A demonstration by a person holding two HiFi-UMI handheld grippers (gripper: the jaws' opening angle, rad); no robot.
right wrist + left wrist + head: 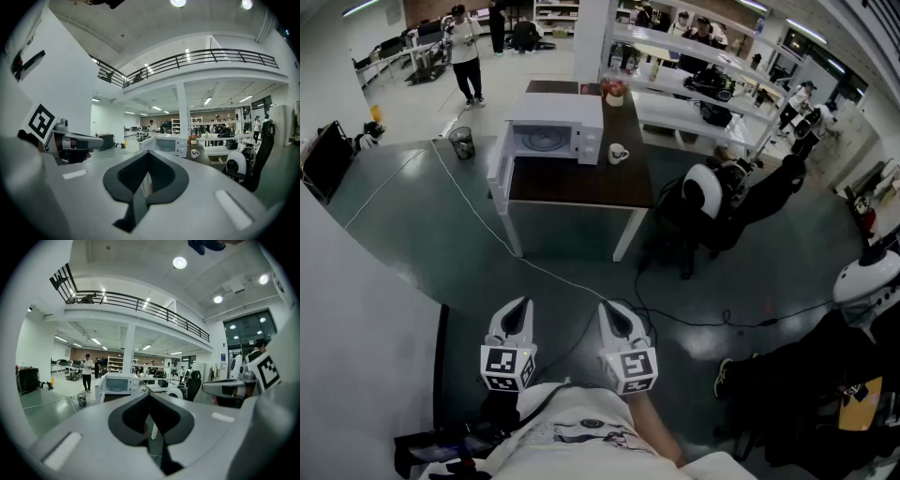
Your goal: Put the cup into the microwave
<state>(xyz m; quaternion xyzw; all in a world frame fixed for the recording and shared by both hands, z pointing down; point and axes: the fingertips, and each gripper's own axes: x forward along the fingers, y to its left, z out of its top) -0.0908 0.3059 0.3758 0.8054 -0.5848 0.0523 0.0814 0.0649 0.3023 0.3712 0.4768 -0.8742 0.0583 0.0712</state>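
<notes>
A white cup (617, 153) stands on the dark brown table (581, 185), just right of the white microwave (555, 128), whose door (499, 161) hangs open to the left. In the right gripper view the cup (194, 153) and microwave (168, 145) are small and far ahead. Both grippers are held close to the person's body, well short of the table. The left gripper (522, 304) and the right gripper (607, 308) have their jaws together with nothing between them. The left gripper view shows the microwave (117, 384) far off beyond the closed tips.
A white cable (487, 230) runs across the dark floor toward the table. A wire bin (461, 142) stands left of the table and a black chair (712, 202) to its right. A red item (614, 91) sits at the table's far end. A person (466, 52) stands beyond.
</notes>
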